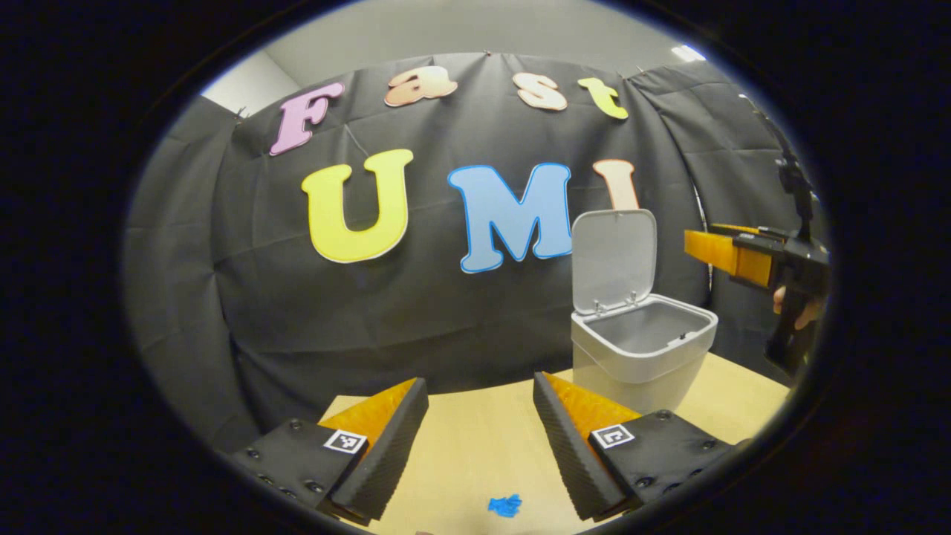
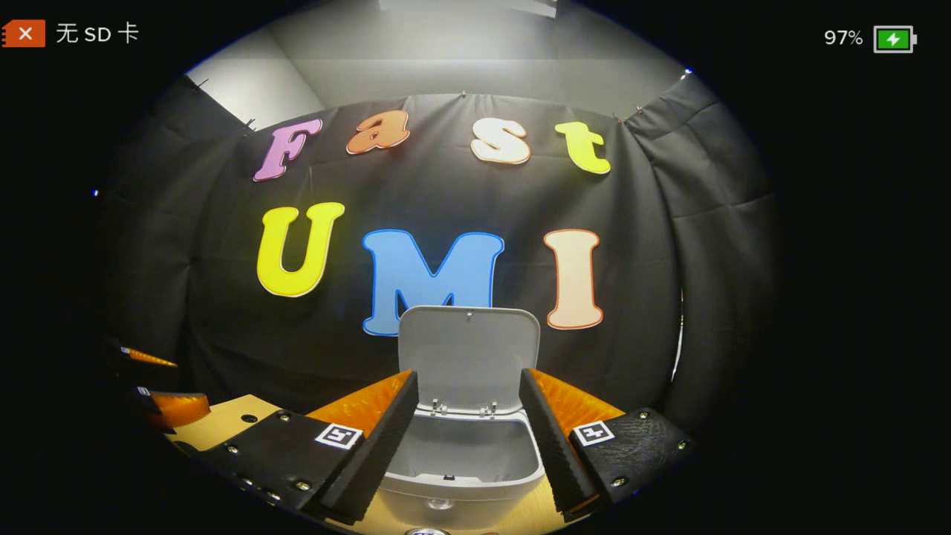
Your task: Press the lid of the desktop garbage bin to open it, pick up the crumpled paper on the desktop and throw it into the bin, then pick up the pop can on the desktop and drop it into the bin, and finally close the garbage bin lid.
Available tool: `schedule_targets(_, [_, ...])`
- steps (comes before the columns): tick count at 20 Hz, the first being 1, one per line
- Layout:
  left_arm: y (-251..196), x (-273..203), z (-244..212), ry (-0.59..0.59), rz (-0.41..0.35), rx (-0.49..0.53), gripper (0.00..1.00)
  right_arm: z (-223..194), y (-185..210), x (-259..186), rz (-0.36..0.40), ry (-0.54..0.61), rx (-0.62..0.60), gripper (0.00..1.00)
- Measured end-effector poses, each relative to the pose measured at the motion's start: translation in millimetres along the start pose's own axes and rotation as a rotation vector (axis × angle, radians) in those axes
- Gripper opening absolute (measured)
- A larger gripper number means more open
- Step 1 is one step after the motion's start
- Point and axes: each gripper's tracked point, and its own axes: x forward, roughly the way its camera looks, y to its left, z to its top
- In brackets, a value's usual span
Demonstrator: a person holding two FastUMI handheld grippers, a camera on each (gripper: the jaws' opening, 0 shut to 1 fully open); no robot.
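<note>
Right gripper (image 2: 468, 438) hangs just above the bin's (image 2: 464, 475) mouth, jaws spread, nothing between them. Left gripper (image 1: 481, 446) is likewise spread and empty, held over the bench (image 1: 483, 446). Lid (image 2: 468, 357) stands upright: the opening step looks done, and the paper pickup seems next, calling for a descent toward the bench. Left gripper view adds the bin (image 1: 639, 349) toward the bench's far right edge, the right gripper (image 1: 732, 256) beside the raised lid, and a small blue scrap (image 1: 505, 505) near the front edge. Neither the paper nor the can can be placed.

bin (image 2: 464, 475) lid (image 2: 468, 357) upright; right gripper (image 2: 468, 427) jaws apart, empty.
</note>
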Motion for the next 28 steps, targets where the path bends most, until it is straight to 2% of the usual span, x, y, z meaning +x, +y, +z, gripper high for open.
schedule_targets(5, [-11.2,15.2,-78.4,0.07,-0.008,-0.034,0.98,12.7,-15.2,-9.4,-0.034,0.019,-0.006,0.88])
schedule_targets(8, [-11.2,22.6,-135.9,0.126,-0.003,-0.049,0.95,19.3,-21.4,-10.2,-0.045,0.014,0.013,0.88])
schedule_targets(10, [-6.2,26.3,-174.1,0.184,0.001,-0.08,0.98,19.9,-26.9,-7.8,-0.052,0.021,0.036,0.88])
schedule_targets(12, [1.4,29.7,-210.0,0.249,0.017,-0.099,0.95,19.0,-32.6,-5.6,-0.066,0.03,0.079,0.88])
schedule_targets(13, [3.2,32.1,-225.5,0.279,0.023,-0.1,0.98,17.8,-36.0,-4.8,-0.077,0.034,0.088,0.88])
schedule_targets(14, [5.5,35.5,-239.3,0.305,0.027,-0.098,0.95,15.6,-38.9,-3.2,-0.087,0.036,0.085,0.88])
schedule_targets(17, [3.9,43.6,-271.3,0.37,0.011,-0.102,0.98,11.4,-41.4,-0.8,-0.083,0.039,0.069,0.88])
schedule_targets(18, [0.0,45.5,-281.5,0.391,0.001,-0.107,0.95,9.5,-41.6,1.1,-0.079,0.043,0.07,0.88])
schedule_targets(21, [-9.1,47.8,-306.7,0.447,-0.011,-0.11,0.95,4.5,-44.2,5.2,-0.076,0.047,0.072,0.88])
schedule_targets(22, [-13.3,49.6,-315.1,0.46,-0.016,-0.104,0.98,2.9,-45.2,6.8,-0.079,0.048,0.072,0.88])
schedule_targets(23, [-16.7,50.6,-320.5,0.47,-0.019,-0.097,0.95,2.7,-46.6,8.3,-0.081,0.048,0.076,0.88])
schedule_targets(24, [-20.1,50.0,-326.2,0.479,-0.023,-0.094,0.98,2.7,-46.3,9.5,-0.079,0.048,0.082,0.88])
schedule_targets(27, [-25.5,49.0,-342.5,0.504,-0.005,-0.096,0.98,1.4,-48.4,10.5,-0.077,0.053,0.085,0.88])
schedule_targets(28, [-29.2,47.1,-348.4,0.508,0.0,-0.097,0.93,0.9,-50.8,10.6,-0.079,0.055,0.078,0.88])
